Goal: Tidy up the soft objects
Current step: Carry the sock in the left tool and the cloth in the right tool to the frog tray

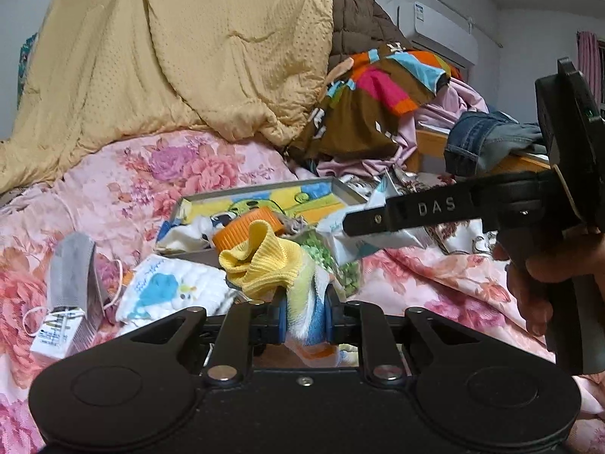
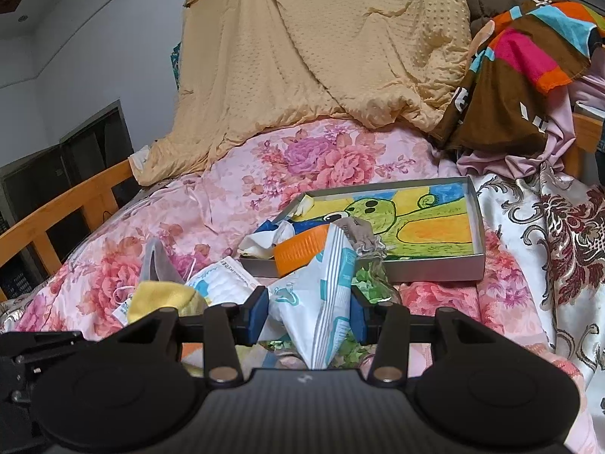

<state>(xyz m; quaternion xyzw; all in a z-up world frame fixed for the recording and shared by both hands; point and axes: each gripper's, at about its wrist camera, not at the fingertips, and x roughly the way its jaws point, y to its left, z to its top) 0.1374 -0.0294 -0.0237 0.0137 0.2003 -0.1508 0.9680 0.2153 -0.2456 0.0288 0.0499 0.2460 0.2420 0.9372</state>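
Yellow sock (image 1: 264, 265) is clamped in the left gripper (image 1: 304, 319), a white packet (image 2: 321, 302) in the right gripper (image 2: 310, 319), both just short of the half-filled tray (image 2: 478, 223); cloth (image 1: 170, 291) and mask (image 1: 73, 268) remain on the bed (image 1: 151, 174).

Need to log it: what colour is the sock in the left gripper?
Yellow cuff, white-and-blue body, orange patch on the sock; clearest in the left wrist view.

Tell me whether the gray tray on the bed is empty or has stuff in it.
Partly filled. The tray holds an orange lid and crumpled cloth at its near left corner; the rest shows only its cartoon picture.
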